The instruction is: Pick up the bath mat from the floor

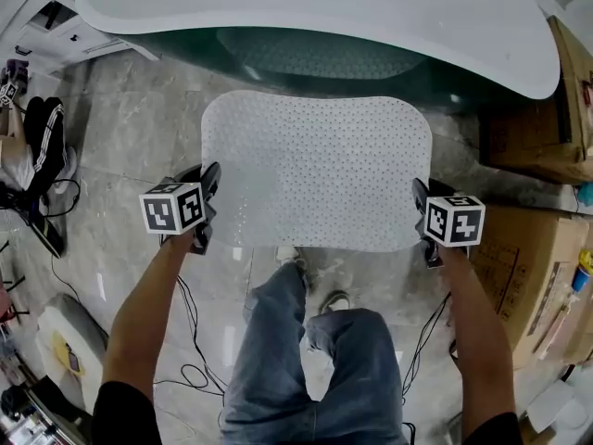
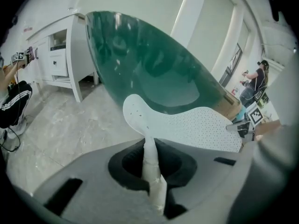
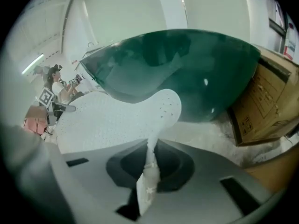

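Observation:
The white, hole-dotted bath mat [image 1: 317, 170] hangs spread out above the floor, stretched between both grippers in front of the tub. My left gripper [image 1: 206, 213] is shut on its near left corner, and my right gripper [image 1: 424, 222] is shut on its near right corner. In the left gripper view the mat [image 2: 187, 127] runs off to the right from a pinched fold [image 2: 150, 160] between the jaws. The right gripper view shows the mat [image 3: 117, 118] spreading left from the pinched edge [image 3: 149, 167].
A large green-and-white bathtub [image 1: 306, 17] stands just beyond the mat. Cardboard boxes [image 1: 542, 248] are stacked at the right. The person's legs and shoes [image 1: 315, 341] are below the mat on the marble floor [image 1: 120, 146]. Cables [image 1: 190, 374] trail on the floor. A white cabinet [image 2: 58, 55] stands at the left.

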Motion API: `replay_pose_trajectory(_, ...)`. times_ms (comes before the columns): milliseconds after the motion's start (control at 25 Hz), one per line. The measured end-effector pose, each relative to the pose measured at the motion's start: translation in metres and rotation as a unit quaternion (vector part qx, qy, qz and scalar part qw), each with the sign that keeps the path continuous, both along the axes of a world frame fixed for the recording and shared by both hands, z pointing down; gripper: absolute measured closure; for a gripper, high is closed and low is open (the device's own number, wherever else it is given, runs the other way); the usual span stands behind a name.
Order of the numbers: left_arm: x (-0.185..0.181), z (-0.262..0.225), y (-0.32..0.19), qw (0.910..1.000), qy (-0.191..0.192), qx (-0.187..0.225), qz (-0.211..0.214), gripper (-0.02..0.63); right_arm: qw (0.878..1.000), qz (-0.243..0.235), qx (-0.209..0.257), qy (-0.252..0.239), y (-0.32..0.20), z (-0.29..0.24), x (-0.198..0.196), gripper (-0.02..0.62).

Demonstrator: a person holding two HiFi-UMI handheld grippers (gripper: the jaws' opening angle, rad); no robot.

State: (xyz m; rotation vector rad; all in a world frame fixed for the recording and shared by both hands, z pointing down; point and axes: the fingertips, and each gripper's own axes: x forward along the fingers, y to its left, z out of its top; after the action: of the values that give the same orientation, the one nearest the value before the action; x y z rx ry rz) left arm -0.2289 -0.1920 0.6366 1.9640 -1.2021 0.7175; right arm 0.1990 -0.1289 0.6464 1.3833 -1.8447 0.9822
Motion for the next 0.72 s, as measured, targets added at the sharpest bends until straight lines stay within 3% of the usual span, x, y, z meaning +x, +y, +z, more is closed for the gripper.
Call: replay_pose_trajectory(720, -0.006, -0.23, 0.032, 0.9978, 0.027, 0.053, -0.031, 0.572, 0.997, 0.019, 0.074, -0.026, 0.027, -0.229, -0.003, 0.568)
